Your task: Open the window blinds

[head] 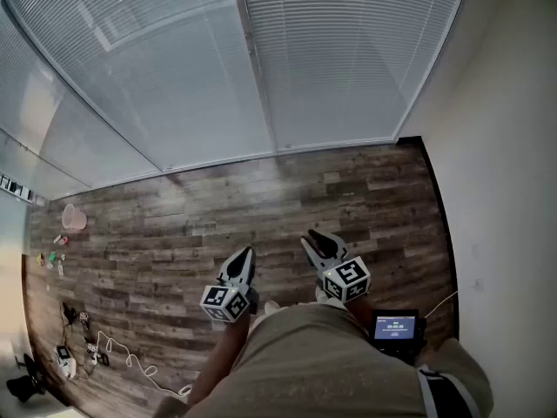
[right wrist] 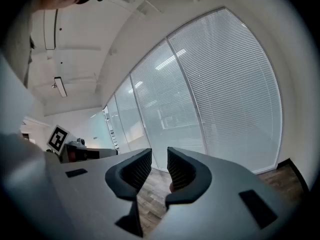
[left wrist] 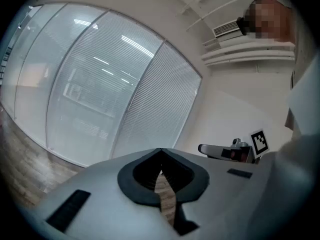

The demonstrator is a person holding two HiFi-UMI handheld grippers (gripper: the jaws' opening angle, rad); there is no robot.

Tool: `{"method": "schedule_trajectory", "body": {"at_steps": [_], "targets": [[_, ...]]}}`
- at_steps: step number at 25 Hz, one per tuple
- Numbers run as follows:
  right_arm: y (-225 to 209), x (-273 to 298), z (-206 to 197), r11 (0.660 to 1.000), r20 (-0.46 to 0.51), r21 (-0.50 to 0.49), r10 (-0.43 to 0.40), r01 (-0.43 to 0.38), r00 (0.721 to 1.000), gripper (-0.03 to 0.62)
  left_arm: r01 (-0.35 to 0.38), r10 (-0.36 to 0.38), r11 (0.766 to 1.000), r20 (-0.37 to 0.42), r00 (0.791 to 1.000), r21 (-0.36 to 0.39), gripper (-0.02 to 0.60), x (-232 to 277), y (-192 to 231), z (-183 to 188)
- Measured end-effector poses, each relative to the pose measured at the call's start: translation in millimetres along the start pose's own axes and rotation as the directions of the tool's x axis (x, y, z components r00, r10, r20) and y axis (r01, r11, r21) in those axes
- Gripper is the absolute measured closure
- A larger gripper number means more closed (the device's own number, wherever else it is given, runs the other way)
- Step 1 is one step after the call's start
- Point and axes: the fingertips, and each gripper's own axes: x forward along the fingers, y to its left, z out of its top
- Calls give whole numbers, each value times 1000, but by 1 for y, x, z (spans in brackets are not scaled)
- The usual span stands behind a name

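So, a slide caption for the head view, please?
Left gripper and right gripper held above wood floor, facing lowered window blinds.

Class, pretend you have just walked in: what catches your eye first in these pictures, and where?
White window blinds, fully lowered, span the far wall above a wooden floor. Nearer, the left gripper, shut, and the right gripper, open and empty, point toward them.

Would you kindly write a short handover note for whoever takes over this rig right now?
Left hand-held gripper: shut, empty.
Right hand-held gripper: jaws apart, nothing between them.
Both touch nothing.
Blinds: ahead across the wooden floor, down, slats closed.
Done: nothing yet.
Left: approach, find the control, which no view shows, and open the blinds.
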Motion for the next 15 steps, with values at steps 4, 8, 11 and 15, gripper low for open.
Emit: {"method": "schedule_trajectory", "body": {"at_steps": [4,8,11,15], "targets": [[-3,-10,-5,1000,0,8,-12,12,1000,503,2,-2,1000,-5,1000,3,566,-2,-7,-4],[-3,-16,-9,1000,-3,14,-19,19,1000,503,4,-4,1000,-12,1000,4,566,-2,-12,-7],[-5,-25,-9,999,21,53,-9,8,1000,503,9,-9,1000,-15,1000,7,566,1,-20,-12],[-11,-37,-2,999,44,51,-15,13,999,502,15,-15,1000,-16,1000,7,566,6,-32,-14]]}}
